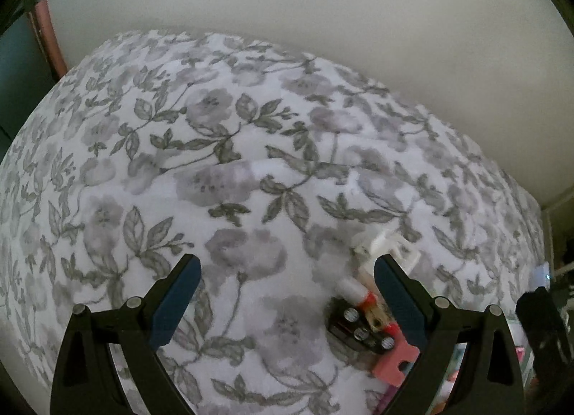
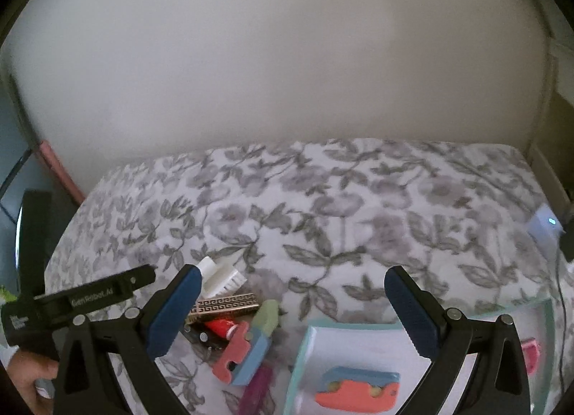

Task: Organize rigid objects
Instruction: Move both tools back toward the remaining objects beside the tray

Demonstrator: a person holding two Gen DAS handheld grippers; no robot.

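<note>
Left gripper [image 1: 287, 293] spread, empty (low over bedspread [image 1: 251, 164]); right gripper [image 2: 292, 302] spread above tray [image 2: 305, 350].

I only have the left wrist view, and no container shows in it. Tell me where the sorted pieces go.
Observer: A white tray with a teal rim lies on the floral bedspread, just below the right tool.
Operator: Report its contents.
Observer: A coral-and-blue block lies flat inside.
Operator: Say what the right tool holds.
Observer: Nothing; its jaws stand wide open.
</note>
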